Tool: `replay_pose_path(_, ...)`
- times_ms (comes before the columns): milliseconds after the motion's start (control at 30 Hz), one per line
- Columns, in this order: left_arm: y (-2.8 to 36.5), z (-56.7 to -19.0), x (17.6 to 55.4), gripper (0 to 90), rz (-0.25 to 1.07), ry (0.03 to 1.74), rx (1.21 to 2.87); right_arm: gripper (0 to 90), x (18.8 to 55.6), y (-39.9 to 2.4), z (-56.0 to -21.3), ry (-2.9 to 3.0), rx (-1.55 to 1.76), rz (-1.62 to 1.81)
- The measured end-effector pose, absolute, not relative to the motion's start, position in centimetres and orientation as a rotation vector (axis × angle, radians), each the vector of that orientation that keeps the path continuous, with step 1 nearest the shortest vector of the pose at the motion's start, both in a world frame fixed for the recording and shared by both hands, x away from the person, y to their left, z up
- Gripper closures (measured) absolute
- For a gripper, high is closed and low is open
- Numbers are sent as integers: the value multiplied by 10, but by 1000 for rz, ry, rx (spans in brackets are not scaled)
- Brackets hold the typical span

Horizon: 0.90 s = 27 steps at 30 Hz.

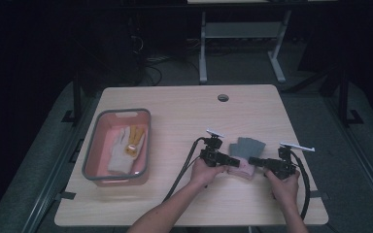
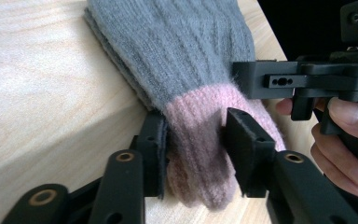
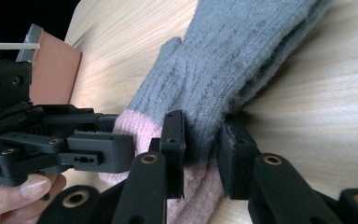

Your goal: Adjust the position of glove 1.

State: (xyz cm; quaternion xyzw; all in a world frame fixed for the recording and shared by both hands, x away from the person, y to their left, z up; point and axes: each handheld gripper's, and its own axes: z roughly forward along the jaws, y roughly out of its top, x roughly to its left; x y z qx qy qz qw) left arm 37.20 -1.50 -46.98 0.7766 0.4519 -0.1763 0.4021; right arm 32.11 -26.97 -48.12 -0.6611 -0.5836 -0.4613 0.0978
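Observation:
A grey knitted glove [image 1: 246, 147] with a pink cuff [image 1: 243, 168] lies flat on the wooden table [image 1: 175, 121], right of centre. Both grippers meet at the cuff end, the left gripper [image 1: 235, 161] from the left and the right gripper [image 1: 252, 161] from the right. In the left gripper view, the left gripper [image 2: 198, 149] has its pads pressed into both sides of the pink cuff [image 2: 200, 140]. The right gripper [image 3: 203, 149] pinches the glove [image 3: 228, 60] where grey meets pink, and the knit bunches between its pads.
A pink basin with a grey rim [image 1: 121, 112] stands at the table's left and holds a white and yellow glove pair [image 1: 126, 148]. A cable hole [image 1: 223, 97] sits near the far edge. Cables trail from both grippers toward the near edge.

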Motion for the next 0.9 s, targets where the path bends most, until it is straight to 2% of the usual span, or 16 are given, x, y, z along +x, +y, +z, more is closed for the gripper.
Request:
replay_pose_path(300,2,-470,369,636,-512,1142,1906,756,316,-261,-473,-1733,-1918,-1384)
replay_pose_path(900,38,-443,366,644,-447,1102,1883,759,320,-231,-446,-1817,-1816,-1419)
